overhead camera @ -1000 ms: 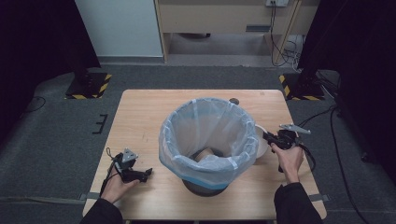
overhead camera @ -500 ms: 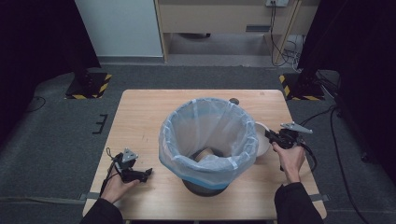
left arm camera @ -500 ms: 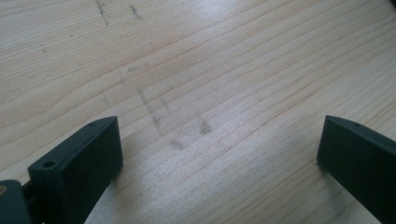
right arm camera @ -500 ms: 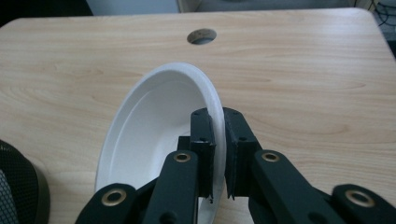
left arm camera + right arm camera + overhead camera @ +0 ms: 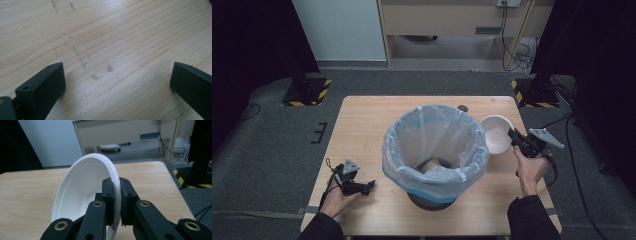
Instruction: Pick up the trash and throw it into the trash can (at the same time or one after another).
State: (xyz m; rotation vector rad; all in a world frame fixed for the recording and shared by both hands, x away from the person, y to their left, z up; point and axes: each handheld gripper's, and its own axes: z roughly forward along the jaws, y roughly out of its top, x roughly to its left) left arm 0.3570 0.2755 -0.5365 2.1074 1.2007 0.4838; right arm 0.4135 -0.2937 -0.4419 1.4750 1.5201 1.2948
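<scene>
Holding a white bowl (image 5: 85, 195) by its rim, the right gripper (image 5: 117, 202) had its fingers closed on the edge, one finger inside the wall and one outside. In the high view the bowl (image 5: 496, 134) sat tipped on edge, off the tabletop (image 5: 362, 130), just beside the right rim of the lined bin (image 5: 435, 150), with the right gripper (image 5: 518, 141) on its far side from the bin. Bin stood mid-table, plastic liner folded over the rim; something tan lay at its bottom, too dim to identify. Left gripper (image 5: 367, 186) rested low at the front left of the tabletop, well apart from the bin; in its own view the fingers (image 5: 41, 91) stood wide apart over bare wood with nothing between them. Judgement on progress: pick-up looked done, and the bowl was lifted and carried to the bin's edge. Left to do, as I read it: move the bowl over the opening and release or tip it in. Whether the bowl held anything could not be told; the visible inside looked clean. Small dark round object (image 5: 462, 108) sat behind the bin, untouched.
</scene>
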